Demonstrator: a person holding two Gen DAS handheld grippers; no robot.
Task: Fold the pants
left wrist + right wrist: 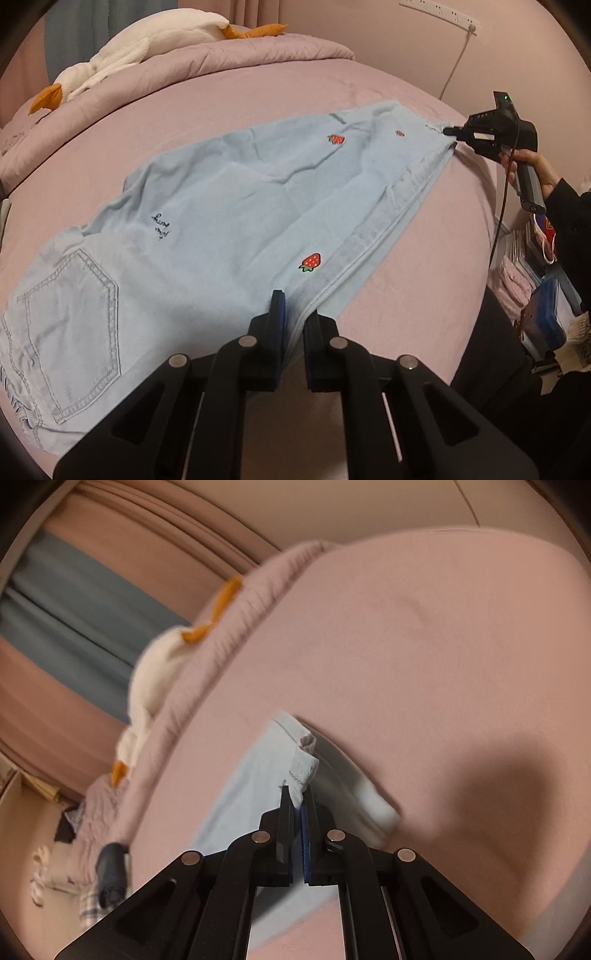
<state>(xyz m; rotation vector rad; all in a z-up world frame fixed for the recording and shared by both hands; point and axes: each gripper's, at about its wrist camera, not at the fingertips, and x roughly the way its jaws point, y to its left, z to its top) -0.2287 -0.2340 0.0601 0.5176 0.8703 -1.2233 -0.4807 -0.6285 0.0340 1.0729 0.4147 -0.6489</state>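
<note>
Left gripper (pixel 293 310): jaws closed down on a raised fold of the pants (pixel 229 221) along their near edge, cloth pinched between the pads. Right gripper (pixel 297 797): jaws shut on a hem corner of the same pants (pixel 255 782), a bunched bit of pale denim sticking up past the tips; seen too from the left wrist (pixel 448 132) at the far end of the garment, held by a hand (pixel 532 166) in a dark sleeve (pixel 569 218). Light blue pants spread lengthwise on a pink bed (pixel 288 96), folded leg on leg, back pocket (pixel 70 332) at the near left, strawberry patches (pixel 311 261) scattered over the cloth, dark script (pixel 159 226) near the middle. Beyond, a rolled pink quilt (pixel 229 50) at the head of the bed, a white plush goose (pixel 140 44) with orange beak and feet lying along it. Power strip (pixel 439 13) on the wall, cord hanging down. Right-wrist view blurred.
</note>
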